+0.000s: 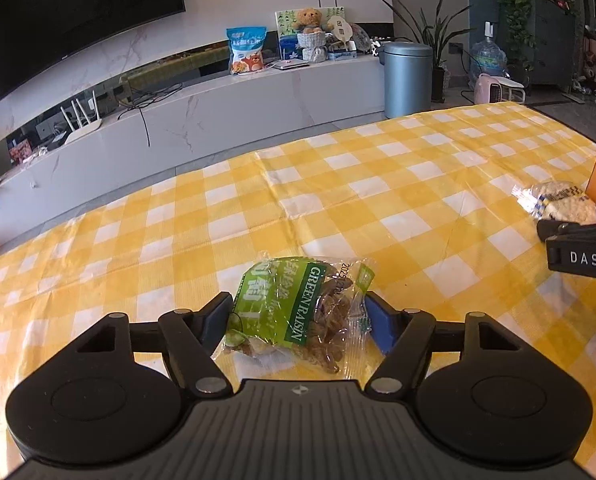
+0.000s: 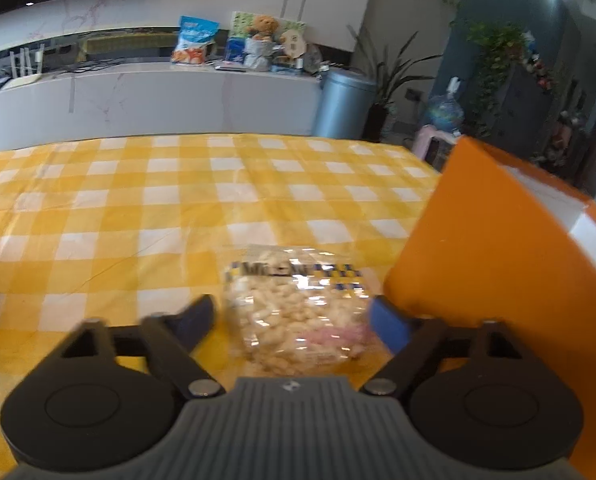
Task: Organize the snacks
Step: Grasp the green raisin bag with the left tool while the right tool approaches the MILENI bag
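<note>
I held both grippers low over the table, each pointing forward and roughly level. My left gripper (image 1: 298, 316) had its two fingers spread apart, the black left finger (image 1: 214, 316) and the blue-padded right finger (image 1: 380, 326) sitting on either side of a packet, close against its edges; I could not tell whether they pressed it. My right gripper (image 2: 290, 322) was likewise spread wide, its dark left finger (image 2: 196, 320) standing clear of the packet between its fingers and its blue-padded right finger (image 2: 388, 326) at the packet's edge. From the left camera, the right gripper's black body showed at the far right edge.
</note>
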Demonstrator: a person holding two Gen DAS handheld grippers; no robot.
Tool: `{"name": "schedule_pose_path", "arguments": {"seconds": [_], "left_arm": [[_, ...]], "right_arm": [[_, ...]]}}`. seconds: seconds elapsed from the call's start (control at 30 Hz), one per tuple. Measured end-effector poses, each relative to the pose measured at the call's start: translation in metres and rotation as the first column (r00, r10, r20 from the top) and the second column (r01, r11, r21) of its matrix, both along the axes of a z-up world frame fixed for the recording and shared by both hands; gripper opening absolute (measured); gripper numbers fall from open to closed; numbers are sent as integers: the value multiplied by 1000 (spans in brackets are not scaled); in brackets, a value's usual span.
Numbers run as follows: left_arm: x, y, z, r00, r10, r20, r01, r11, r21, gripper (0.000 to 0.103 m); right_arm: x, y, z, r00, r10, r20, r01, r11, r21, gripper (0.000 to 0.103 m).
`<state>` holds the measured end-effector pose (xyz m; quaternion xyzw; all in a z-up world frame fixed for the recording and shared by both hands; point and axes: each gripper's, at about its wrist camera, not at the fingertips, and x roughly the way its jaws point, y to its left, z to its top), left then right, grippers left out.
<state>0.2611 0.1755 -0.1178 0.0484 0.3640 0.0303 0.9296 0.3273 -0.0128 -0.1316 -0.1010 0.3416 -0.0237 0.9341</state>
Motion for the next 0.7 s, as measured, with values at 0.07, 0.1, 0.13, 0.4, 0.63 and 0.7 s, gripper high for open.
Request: {"name": "schedule_pose_path", "arguments": {"seconds": [0.07,0.1,0.13,0.4,0.63,0.7], "left_arm": [[-4,-1,2,1000,3,-7,-3,1000,-27,75],[-7,-2,4,1000,5,-13,-5,999,-40,75],[-11,-4,5,1000,5,-19,-6,999,-54,75],[-61,-28,11,997,29,-68,-33,997,-72,72],[-92,-30,17,989,104,-109,-112,991,-68,72],[-97,-29,18,986,119,-113,-130,987,-91,73]], "right_arm": [[-4,-1,1,1000,21,-1,-21,1000,2,71],[-7,0,1,999,34,1,-34,999,-6,70],[-11,0,2,999,45,0,-45,999,-6,69],[-79,9,12,981,193,-3,-193,980,-46,38],[-119,-1,24,958,286,-36,-285,958,37,29],[-128,-5,27,949,307,-72,-302,951,69,29]]}}
